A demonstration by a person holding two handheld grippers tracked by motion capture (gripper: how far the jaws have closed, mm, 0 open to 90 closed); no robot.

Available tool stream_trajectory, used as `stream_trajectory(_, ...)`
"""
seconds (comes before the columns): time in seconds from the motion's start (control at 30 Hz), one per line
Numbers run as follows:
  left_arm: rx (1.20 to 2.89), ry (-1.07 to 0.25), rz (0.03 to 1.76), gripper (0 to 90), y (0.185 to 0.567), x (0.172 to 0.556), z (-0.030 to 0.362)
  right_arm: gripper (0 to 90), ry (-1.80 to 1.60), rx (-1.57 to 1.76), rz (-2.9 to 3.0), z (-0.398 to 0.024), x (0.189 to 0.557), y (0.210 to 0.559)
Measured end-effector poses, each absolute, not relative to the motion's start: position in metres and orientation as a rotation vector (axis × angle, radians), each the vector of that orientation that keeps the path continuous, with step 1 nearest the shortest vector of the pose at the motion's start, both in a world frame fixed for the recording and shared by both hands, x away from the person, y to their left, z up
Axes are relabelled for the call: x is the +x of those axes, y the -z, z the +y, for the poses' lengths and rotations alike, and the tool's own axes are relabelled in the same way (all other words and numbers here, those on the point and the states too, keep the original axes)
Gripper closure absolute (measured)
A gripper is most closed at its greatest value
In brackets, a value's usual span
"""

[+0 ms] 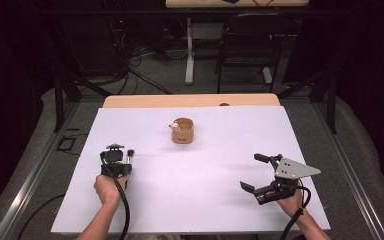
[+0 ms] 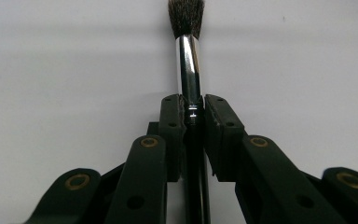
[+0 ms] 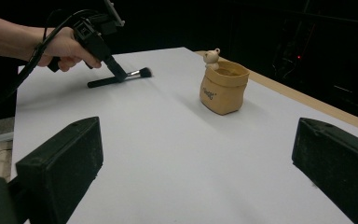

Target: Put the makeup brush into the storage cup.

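Your left gripper [image 1: 114,159] at 8 o'clock on the desk [image 1: 220,145] clamps the brush [image 2: 189,56]; its own view shows jaws pinching the silver ferrule. Your right gripper [image 1: 261,176], 4 o'clock, gapes wide. The tan pot [image 3: 223,87] sits at 12.

We saw a white-covered table [image 1: 190,195] with a wooden far edge, grey floor [image 1: 155,80] strewn with cables [image 1: 130,60], a dark chair [image 1: 247,50] and a white table leg [image 1: 189,50] beyond, under dim surroundings.
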State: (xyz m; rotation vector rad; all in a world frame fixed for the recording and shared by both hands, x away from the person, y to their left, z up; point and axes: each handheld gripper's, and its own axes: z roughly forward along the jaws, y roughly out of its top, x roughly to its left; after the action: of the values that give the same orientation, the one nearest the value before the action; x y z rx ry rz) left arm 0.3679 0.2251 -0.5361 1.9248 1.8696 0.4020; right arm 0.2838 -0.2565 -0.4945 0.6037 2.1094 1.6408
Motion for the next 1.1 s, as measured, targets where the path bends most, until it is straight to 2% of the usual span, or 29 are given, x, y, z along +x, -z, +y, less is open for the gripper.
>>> stream_trajectory(0.43, 1.896, -0.418, 1.738, 77.6, 0.522, 0.361, 0.226, 1.5, -1.639, 0.603, 2.111, -0.257, 0.284, 0.495)
stream_trajectory(1.1, 1.794, -0.532, 1.516, 77.6, 0.496, 0.347, 0.212, 1.5, -1.653, 0.607, 2.107, -0.257, 0.283, 0.495)
